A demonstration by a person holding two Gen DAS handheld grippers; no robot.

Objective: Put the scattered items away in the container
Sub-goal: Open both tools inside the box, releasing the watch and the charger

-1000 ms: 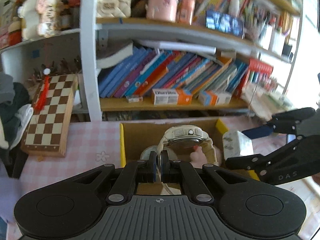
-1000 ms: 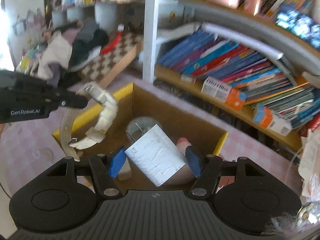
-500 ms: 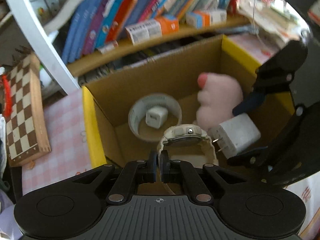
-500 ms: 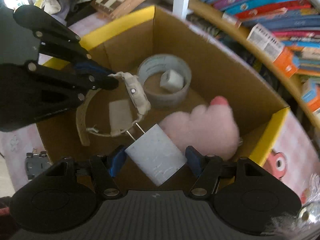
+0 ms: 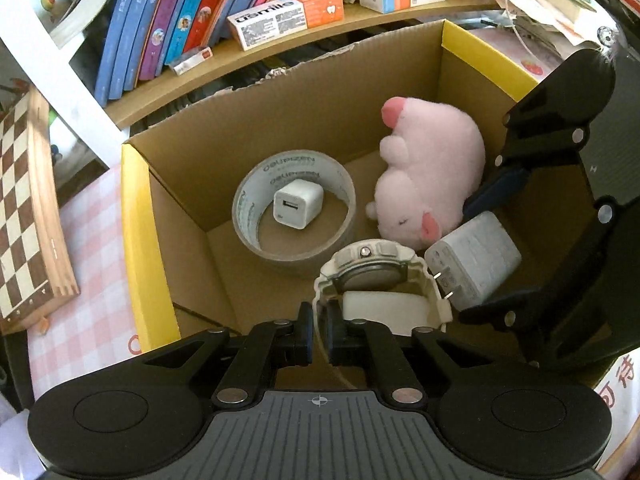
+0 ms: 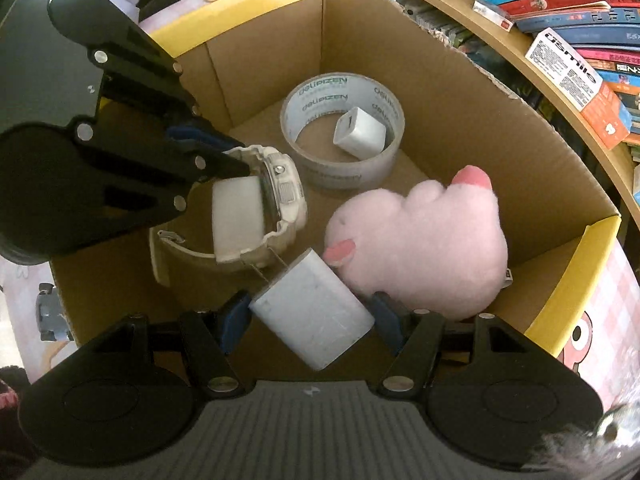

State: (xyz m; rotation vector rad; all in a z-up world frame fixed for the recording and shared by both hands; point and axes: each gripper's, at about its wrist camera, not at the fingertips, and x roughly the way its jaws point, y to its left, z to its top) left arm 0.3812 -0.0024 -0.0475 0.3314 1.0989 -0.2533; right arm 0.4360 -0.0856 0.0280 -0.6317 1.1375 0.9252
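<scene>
Cardboard box: brown inside, yellow rim, open at the top. It stands on a surface with a pink checked cloth, in front of a bookshelf filled with leaning books.

Contents on the box floor:
- Roll of tape, lying flat near the far corner.
- Small white charger cube, sitting inside the ring of the tape roll.
- Pink plush toy, lying on its side to the right of the tape roll, against the right-hand wall.

Items held over the box interior:
- White wristwatch, case tilted on edge, with a white pad inside its strap loop. The left hand-held gripper has one side of the strap between its pads. The jaws are very narrow and have just been easing apart, with the strap between them; whether the pads press on it cannot be told.
- White plug adapter, two metal prongs pointing toward the watch strap and lying just beside it. The right hand-held gripper holds it across its body, jaws at a middling width, blue pads against both sides.

Both hand-held grippers point steeply down into the box, the watch just left of the adapter.

Outside the box: a wooden chessboard leans to the left on the cloth.
</scene>
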